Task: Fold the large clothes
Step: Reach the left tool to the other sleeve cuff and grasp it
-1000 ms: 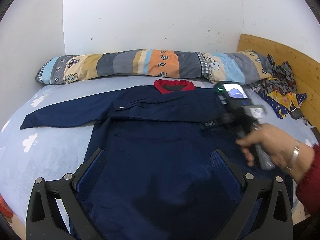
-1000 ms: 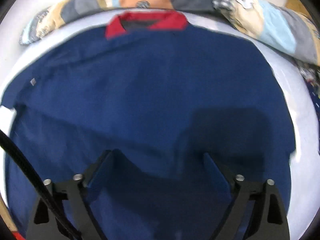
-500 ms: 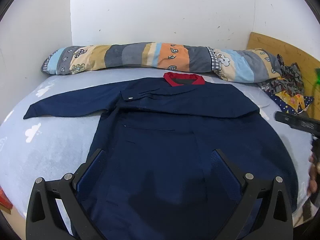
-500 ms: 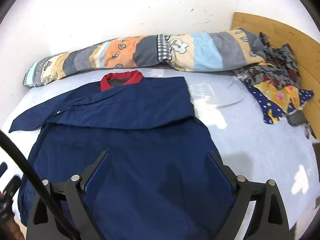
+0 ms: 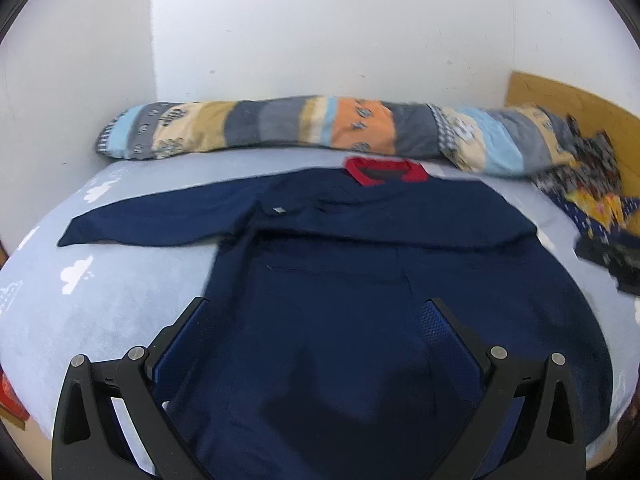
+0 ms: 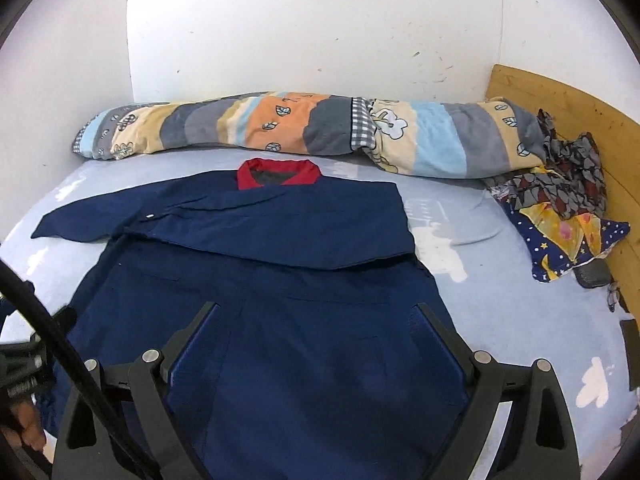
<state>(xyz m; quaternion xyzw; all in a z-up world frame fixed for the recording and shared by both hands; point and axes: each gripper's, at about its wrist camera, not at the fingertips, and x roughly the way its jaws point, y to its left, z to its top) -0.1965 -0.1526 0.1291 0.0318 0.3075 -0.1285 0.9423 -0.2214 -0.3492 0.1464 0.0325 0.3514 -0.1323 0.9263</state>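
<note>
A large navy garment (image 5: 340,280) with a red collar (image 5: 384,170) lies flat on a light blue bed (image 5: 100,292). Its right sleeve is folded across the chest (image 6: 280,228), and the left sleeve (image 5: 160,220) stretches out to the left. My left gripper (image 5: 316,312) hovers open above the garment's lower part, nothing between its fingers. My right gripper (image 6: 316,316) also stands open over the lower part of the garment (image 6: 280,320), holding nothing. The left gripper's body and a hand (image 6: 24,428) show at the left edge of the right wrist view.
A long striped rolled quilt (image 6: 312,128) lies along the white wall at the back. A heap of patterned clothes (image 6: 560,208) sits at the right by a wooden headboard (image 6: 568,108). A black cable (image 6: 60,344) crosses the right wrist view's lower left.
The right gripper pulled back from close over the garment's chest to a higher, farther view. It left the left wrist view, where it and a hand showed at the right. Both stayed open.
</note>
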